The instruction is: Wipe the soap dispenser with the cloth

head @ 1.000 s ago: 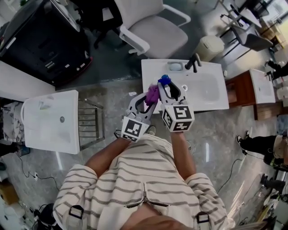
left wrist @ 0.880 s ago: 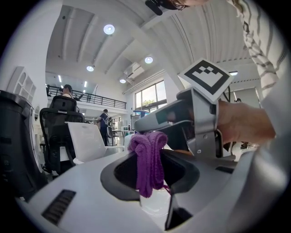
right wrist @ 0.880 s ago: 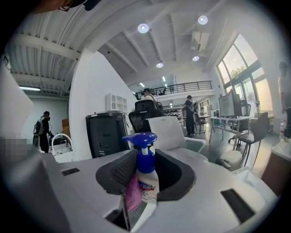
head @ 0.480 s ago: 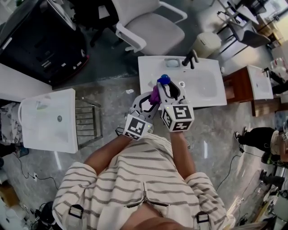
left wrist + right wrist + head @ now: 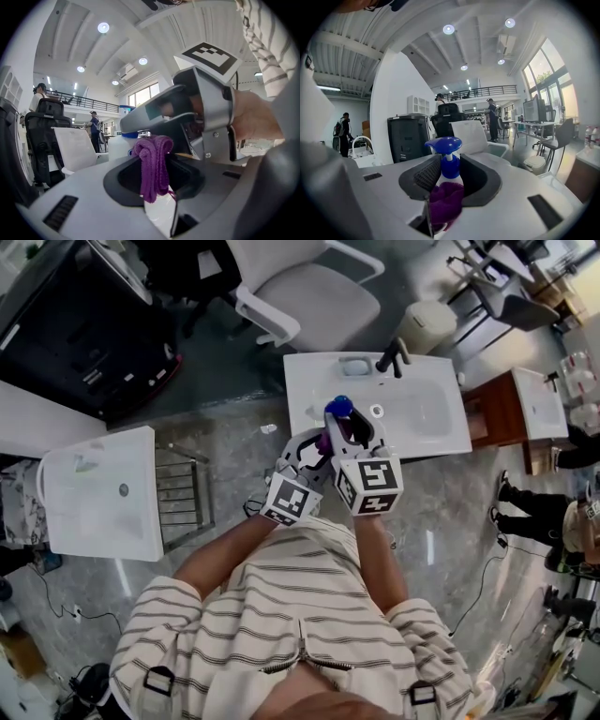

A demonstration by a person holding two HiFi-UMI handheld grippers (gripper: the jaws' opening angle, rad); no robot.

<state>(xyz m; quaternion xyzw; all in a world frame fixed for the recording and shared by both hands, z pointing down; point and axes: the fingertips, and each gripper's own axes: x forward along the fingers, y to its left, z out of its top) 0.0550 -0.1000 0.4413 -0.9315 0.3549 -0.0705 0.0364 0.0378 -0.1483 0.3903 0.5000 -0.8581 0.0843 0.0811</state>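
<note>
In the head view my right gripper is shut on the soap dispenser, a white bottle with a blue pump, held above the near edge of the white sink. My left gripper comes in from the left, shut on a purple cloth that presses against the bottle's side. The right gripper view shows the blue pump rising between the jaws of the right gripper, with the cloth bunched just below. In the left gripper view the cloth hangs between the jaws of the left gripper, over the white bottle.
The sink has a black faucet and a soap dish at its far rim. A white office chair and a bin stand beyond. A second white basin and a metal rack are at the left, a wooden cabinet at the right.
My left gripper has slid right toward the dispenser, so the cloth now lies tucked against the bottle, partly behind the right gripper. The right gripper and dispenser have kept still.
</note>
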